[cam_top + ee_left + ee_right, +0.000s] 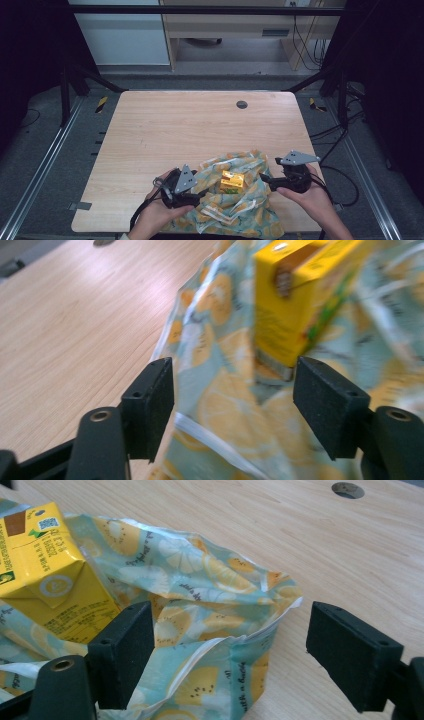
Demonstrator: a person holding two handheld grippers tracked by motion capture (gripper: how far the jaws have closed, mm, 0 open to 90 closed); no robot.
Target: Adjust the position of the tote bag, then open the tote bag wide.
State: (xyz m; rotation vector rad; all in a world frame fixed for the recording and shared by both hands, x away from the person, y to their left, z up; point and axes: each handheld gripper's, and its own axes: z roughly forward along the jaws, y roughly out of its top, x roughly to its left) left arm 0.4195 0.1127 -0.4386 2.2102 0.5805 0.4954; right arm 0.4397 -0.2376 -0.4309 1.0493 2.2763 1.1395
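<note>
A pale green cloth bag printed with lemon slices lies crumpled near the table's front edge. A yellow drink carton rests on it. My left gripper is at the bag's left side. Its jaws stand open over the fabric, with the carton just beyond them. My right gripper is at the bag's right side. It is open too, and a folded edge of the bag lies between its jaws without the pads pressing on it. The carton lies to the left of that edge.
The light wooden table has a round cable hole near its far edge. Dark frame bars stand at both sides, and cables run over the floor at the right. A hand holds each gripper at the front edge.
</note>
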